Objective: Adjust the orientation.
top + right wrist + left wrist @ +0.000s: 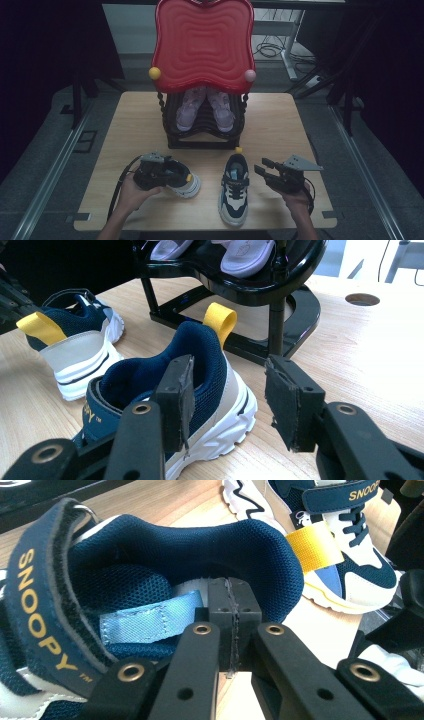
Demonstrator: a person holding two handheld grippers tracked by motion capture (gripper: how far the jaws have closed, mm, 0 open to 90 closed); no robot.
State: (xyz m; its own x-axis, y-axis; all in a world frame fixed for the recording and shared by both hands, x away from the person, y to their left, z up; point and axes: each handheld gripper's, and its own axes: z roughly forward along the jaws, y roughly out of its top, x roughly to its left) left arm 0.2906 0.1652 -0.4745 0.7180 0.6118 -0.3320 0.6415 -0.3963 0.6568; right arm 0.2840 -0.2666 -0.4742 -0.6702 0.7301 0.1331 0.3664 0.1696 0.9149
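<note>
Wooden table (280, 125) sitting in a dark room, bearing two sneakers; left gripper (234, 615) pinching one sneaker (150, 580), right gripper (227, 390) gaping.

On the table (280, 125), a rack (202, 131) stood at the rear centre, with a tray (202, 42) on top and two sandals (205, 111) side by side on its shelf. Before the rack lay two sneakers: the left sneaker (187, 182) sideways, the right sneaker (234, 189) lengthwise, near each other.
</note>
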